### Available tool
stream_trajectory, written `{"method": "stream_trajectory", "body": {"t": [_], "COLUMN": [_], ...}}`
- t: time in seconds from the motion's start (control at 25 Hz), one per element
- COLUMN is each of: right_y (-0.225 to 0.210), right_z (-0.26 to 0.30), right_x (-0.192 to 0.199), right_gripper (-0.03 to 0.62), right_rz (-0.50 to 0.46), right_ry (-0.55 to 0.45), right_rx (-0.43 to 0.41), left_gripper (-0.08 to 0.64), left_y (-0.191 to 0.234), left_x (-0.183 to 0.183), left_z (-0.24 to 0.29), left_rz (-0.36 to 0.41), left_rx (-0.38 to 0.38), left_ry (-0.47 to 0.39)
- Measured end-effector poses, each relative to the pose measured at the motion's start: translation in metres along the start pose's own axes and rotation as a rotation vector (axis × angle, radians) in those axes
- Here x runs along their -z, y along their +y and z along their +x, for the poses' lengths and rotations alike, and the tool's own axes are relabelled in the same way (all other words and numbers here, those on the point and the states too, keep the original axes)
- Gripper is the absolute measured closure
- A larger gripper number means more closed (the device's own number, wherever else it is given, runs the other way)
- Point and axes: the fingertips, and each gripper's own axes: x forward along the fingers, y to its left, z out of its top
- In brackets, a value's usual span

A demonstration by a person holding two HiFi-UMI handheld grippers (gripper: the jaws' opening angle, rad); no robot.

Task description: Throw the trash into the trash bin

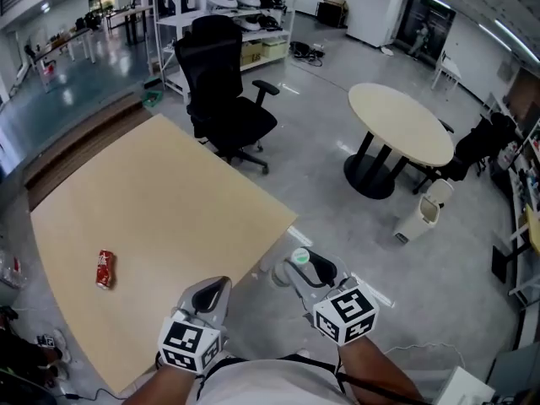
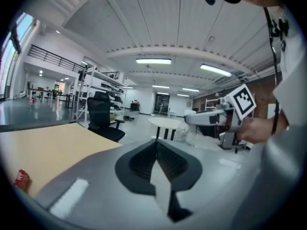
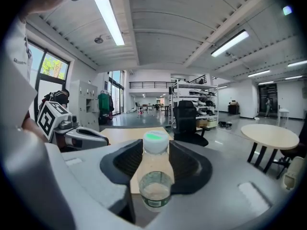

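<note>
Two pieces of trash remain unbinned, as I read it. A crushed red drink can lies on the pale wooden square table, toward its left side. My left gripper, jaws pressed together on nothing, hovers at the table's near edge. My right gripper (just off that edge) pinches a clear plastic bottle with a green-topped cap. The white trash bin stands well right of the table, so the carry and drop remain.
</note>
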Motion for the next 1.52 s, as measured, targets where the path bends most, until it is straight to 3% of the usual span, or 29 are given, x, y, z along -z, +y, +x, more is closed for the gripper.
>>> {"method": "stream_trajectory", "body": {"t": [0.36,0.76,1.04,1.52], "right_y": [-0.079,-0.144,-0.191,-0.216], "right_z": [-0.095,-0.183,-0.249,-0.342], "right_x": [0.032,0.059,0.083,0.115], "right_gripper": [0.419,0.420,0.421,0.422], "right_rz": [0.056,0.088,0.131,0.228], "right_ry": [-0.004,-0.022,-0.022,-0.037], "right_rx": [0.154,0.267,0.381,0.586], "left_gripper": [0.551,0.551,0.551,0.551], "left_y": [-0.107,-0.200,-0.274,-0.356], "left_x": [-0.002,0.000,0.006,0.009], "left_z": [0.065,0.120,0.155,0.187], "left_rz": [0.067,0.104,0.115,0.209], "left_rx": [0.175,0.278,0.395,0.592], "left_ry": [0.037,0.060,0.092,0.152]}}
